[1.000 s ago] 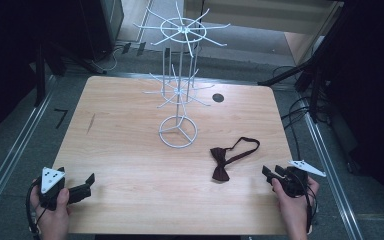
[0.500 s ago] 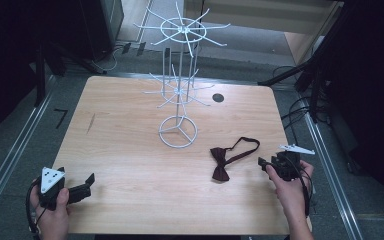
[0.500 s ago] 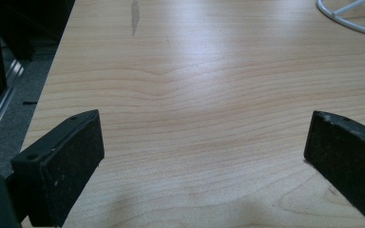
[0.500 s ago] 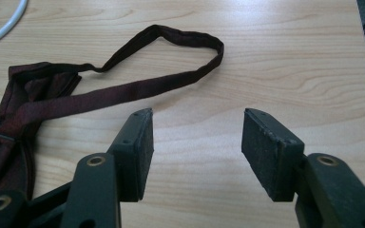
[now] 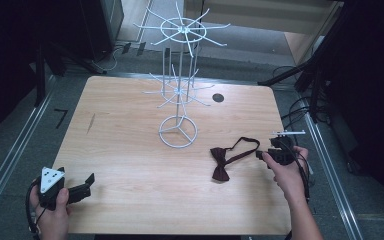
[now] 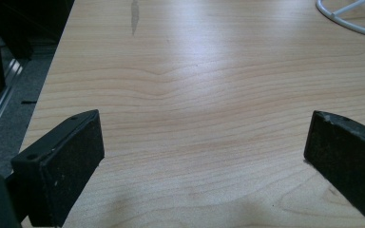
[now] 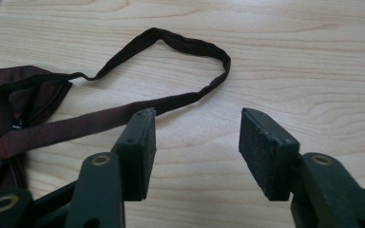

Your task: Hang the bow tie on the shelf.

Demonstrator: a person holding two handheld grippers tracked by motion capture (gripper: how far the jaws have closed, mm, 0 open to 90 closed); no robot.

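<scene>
Your right gripper sits with its jaws parted and empty just beside the strap loop of the dark maroon fabric bow tie, which lies flat on the pale wooden table in front of and to the right of the white wire display stand. The tie's bow lies beyond the loop, farther from your jaws, with the strap running back toward them. Your left gripper, jaws spread wide and empty, sits well apart from the tie, so the right is likely the one to use.
</scene>
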